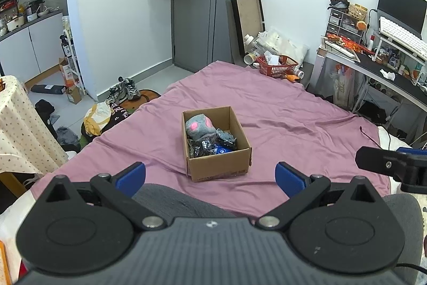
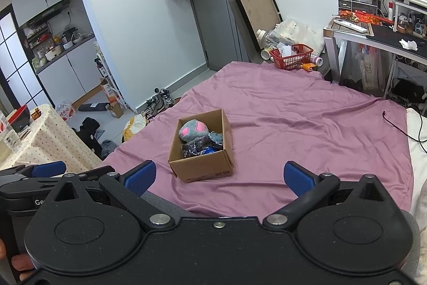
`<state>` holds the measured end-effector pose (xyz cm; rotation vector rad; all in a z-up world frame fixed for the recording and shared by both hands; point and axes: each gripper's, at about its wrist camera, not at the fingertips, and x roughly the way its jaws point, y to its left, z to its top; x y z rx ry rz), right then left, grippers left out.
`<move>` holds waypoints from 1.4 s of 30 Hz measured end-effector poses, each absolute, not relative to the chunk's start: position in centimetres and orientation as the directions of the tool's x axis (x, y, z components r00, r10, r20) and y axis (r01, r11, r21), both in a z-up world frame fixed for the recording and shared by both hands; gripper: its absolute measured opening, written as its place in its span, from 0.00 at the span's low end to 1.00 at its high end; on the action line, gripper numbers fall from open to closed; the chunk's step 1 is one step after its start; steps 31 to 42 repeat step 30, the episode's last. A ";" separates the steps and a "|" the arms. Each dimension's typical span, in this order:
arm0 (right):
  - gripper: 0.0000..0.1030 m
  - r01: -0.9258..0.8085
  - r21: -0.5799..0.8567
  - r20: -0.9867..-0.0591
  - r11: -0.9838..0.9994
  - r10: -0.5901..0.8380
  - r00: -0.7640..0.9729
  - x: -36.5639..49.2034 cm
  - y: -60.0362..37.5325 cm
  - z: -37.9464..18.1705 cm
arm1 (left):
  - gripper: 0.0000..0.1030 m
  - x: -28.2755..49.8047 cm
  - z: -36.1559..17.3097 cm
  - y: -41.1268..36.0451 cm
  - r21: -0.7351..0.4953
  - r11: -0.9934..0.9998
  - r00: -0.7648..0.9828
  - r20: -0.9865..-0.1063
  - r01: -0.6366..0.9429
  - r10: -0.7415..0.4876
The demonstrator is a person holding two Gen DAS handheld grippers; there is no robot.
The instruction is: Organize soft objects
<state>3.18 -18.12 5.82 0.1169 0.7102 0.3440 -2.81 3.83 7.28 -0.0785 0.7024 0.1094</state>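
Note:
An open cardboard box (image 1: 221, 168) (image 2: 205, 170) sits mid-bed on the mauve sheet (image 1: 280, 108) (image 2: 293, 111). Inside lie a grey plush toy with pink patches (image 1: 198, 126) (image 2: 192, 131), dark crinkly soft items (image 1: 201, 147) (image 2: 193, 147), a grey-blue piece (image 1: 225, 136) (image 2: 215, 136) and something blue (image 1: 222, 150) (image 2: 209, 150). My left gripper (image 1: 210, 175) hangs open just short of the box, nothing between its blue pads. My right gripper (image 2: 218, 176) is also open and empty, equally near. Each gripper shows at the other view's edge.
A red basket (image 1: 277, 67) (image 2: 292, 55) and bottles sit at the bed's far end. A desk with monitor and keyboard (image 1: 400, 34) stands right. Shoes (image 1: 125, 92), bags and clothes lie on the floor left, beside a cloth-covered table (image 1: 18, 130). Grey-clad knees (image 1: 170, 200) are below the grippers.

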 end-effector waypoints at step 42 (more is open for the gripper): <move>1.00 -0.261 0.223 -0.632 0.939 0.343 0.695 4.1 -18.4 4.4 | 0.99 -2.2 5.6 3.6 -0.045 0.992 0.755 -0.653 -0.115 0.058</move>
